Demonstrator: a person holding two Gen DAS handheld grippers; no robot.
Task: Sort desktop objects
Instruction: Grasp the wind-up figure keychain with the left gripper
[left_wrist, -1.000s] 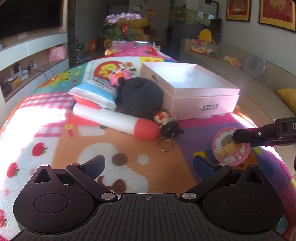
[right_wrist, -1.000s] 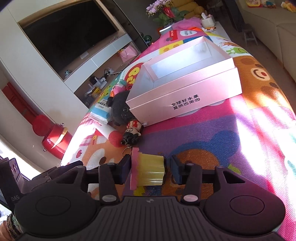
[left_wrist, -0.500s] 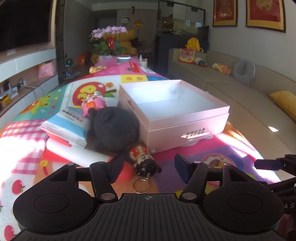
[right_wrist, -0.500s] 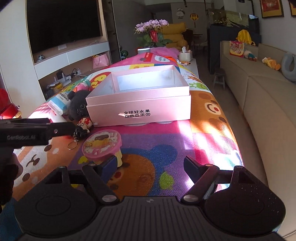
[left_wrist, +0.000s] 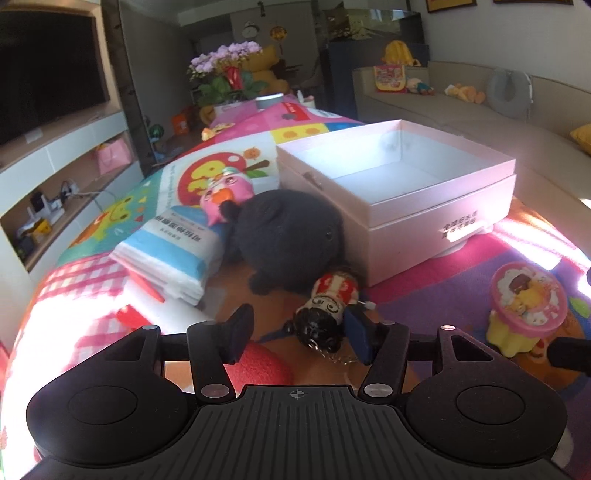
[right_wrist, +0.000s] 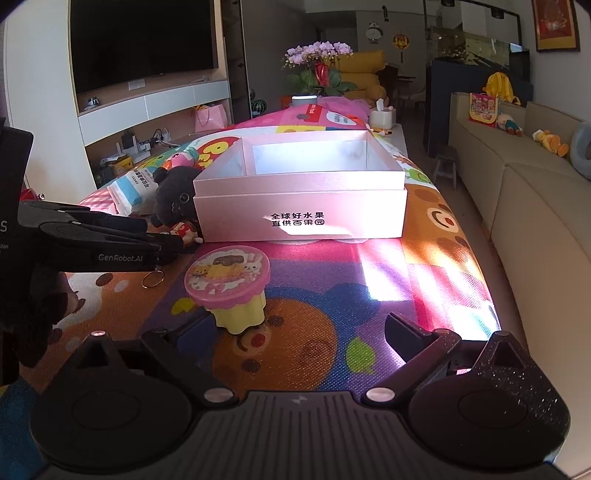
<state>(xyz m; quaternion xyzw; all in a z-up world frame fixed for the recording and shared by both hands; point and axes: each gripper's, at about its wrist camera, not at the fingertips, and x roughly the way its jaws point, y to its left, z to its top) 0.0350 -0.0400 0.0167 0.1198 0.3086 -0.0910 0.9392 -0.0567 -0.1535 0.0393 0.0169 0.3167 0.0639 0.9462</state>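
An open pink box (left_wrist: 436, 206) (right_wrist: 299, 206) sits on the colourful mat. Left of it lie a black plush (left_wrist: 288, 240) (right_wrist: 171, 199), a small doll keychain (left_wrist: 325, 314), a tissue pack (left_wrist: 173, 251) and a pink bird toy (left_wrist: 225, 192). My left gripper (left_wrist: 299, 336) is open, its fingers either side of the doll's head. It shows in the right wrist view (right_wrist: 110, 240) too. A yellow cup with a pink lid (right_wrist: 229, 288) (left_wrist: 524, 314) stands upright on the mat. My right gripper (right_wrist: 295, 339) is open and empty just behind it.
A red-tipped white tube (left_wrist: 258, 365) lies under the left gripper. The keychain's ring (right_wrist: 153, 278) rests on the mat. A sofa (right_wrist: 535, 206) runs along the right and a TV shelf (right_wrist: 147, 110) along the left.
My right gripper let go of the yellow cup, which now stands on the mat, and drew back. My left gripper moved forward and lower, its fingers now around the doll keychain.
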